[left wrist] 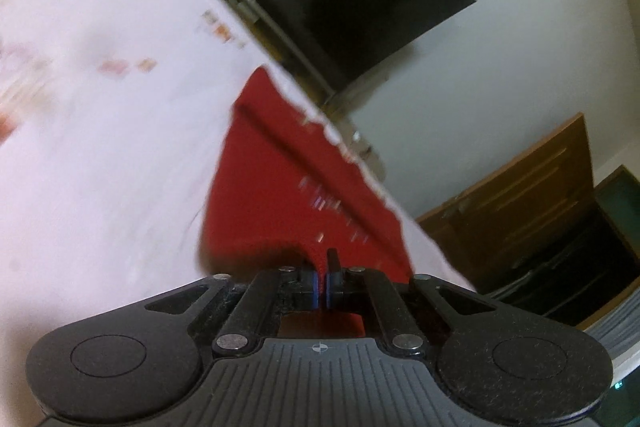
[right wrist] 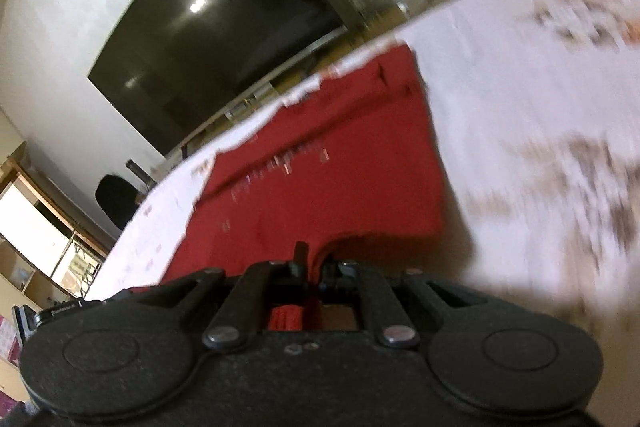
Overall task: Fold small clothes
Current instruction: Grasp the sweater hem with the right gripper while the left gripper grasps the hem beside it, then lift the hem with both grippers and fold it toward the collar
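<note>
A small red garment (left wrist: 296, 187) lies on a white patterned cloth (left wrist: 100, 107), with a seam and small pale print on it. My left gripper (left wrist: 323, 261) is shut on the near edge of the red garment, which is lifted off the cloth there. In the right wrist view the same red garment (right wrist: 320, 187) spreads ahead on the white cloth (right wrist: 520, 107). My right gripper (right wrist: 314, 259) is shut on its near edge beside a curved opening. Both views are blurred by motion.
A large dark TV screen (right wrist: 216, 43) hangs on the white wall beyond the cloth's far edge, above a low shelf. A wooden door (left wrist: 520, 187) stands at the right in the left wrist view. Wooden shelves (right wrist: 36, 227) stand at far left in the right wrist view.
</note>
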Demonstrator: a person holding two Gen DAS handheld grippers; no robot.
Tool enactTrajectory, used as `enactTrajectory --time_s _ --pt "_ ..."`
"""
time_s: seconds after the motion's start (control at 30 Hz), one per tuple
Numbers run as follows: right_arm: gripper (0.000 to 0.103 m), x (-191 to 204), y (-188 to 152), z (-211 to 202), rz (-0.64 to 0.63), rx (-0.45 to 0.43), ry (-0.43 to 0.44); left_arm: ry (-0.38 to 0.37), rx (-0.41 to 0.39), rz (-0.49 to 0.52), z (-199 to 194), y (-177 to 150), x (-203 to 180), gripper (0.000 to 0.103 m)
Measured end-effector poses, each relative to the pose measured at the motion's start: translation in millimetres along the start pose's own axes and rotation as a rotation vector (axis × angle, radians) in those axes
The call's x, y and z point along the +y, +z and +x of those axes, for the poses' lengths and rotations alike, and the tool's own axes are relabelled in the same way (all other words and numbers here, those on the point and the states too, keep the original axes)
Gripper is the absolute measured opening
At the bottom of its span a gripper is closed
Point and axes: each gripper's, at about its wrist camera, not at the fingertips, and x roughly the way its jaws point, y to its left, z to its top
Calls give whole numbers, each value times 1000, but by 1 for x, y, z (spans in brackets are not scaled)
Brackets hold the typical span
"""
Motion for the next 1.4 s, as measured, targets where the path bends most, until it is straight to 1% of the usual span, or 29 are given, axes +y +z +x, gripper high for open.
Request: enactTrajectory --time_s 0.2,0.37,0.53,0.73,0.8,0.83,0.87,0.9,0.93,0.97,1.0,1.03,1.07,1.1,1.13,1.2,1.27,1.3,1.33,1.37,1.4 --pt "5 6 63 30 -43 -52 19 -43 -41 34 53 57 -29 3" --pt "5 -3 120 69 -45 -66 34 -52 -51 78 105 103 -44 3" --pt "5 -21 162 123 -8 -47 57 -24 -45 107 167 138 -45 3" --pt "5 -53 194 192 35 -15 63 28 -19 126 238 162 -33 3" --pt "6 -65 203 217 47 -2 56 56 -5 140 262 164 -24 3" --pt "10 -72 206 231 55 11 54 71 2 139 274 165 -18 3" --pt "13 -79 208 246 65 32 54 93 0 137 284 165 -12 3" --pt "20 -88 209 261 73 50 39 129 -22 141 292 165 -6 4" --pt "25 -92 211 267 61 42 27 138 -28 142 296 164 -3 4" --pt "27 -94 211 269 41 22 25 130 -35 145 298 163 -2 4" --pt "35 -95 211 268 27 -4 36 120 -52 161 298 160 -3 14" --pt "55 -95 211 264 16 -33 47 115 -72 185 296 157 -5 26" --pt "66 -94 210 259 7 -66 52 122 -96 207 295 154 -6 67" --pt "81 -93 209 255 -3 -97 56 145 -140 235 294 152 -7 84" --pt "77 -93 208 255 -14 -111 58 148 -171 252 292 151 -9 84" --pt "74 -95 209 258 -15 -106 52 130 -172 239 292 152 -7 84" --pt "73 -96 207 259 -19 -99 44 179 -138 268 298 154 -9 84" --pt "69 -94 206 262 -38 -82 27 200 -107 282 303 155 -10 82" --pt "67 -92 205 264 -61 -66 19 217 -76 303 309 156 -12 78" --pt "67 -90 203 266 -79 -52 8 237 -45 326 314 156 -14 69" --pt "64 -88 203 268 -95 -39 -7 266 -12 346 318 156 -16 63"
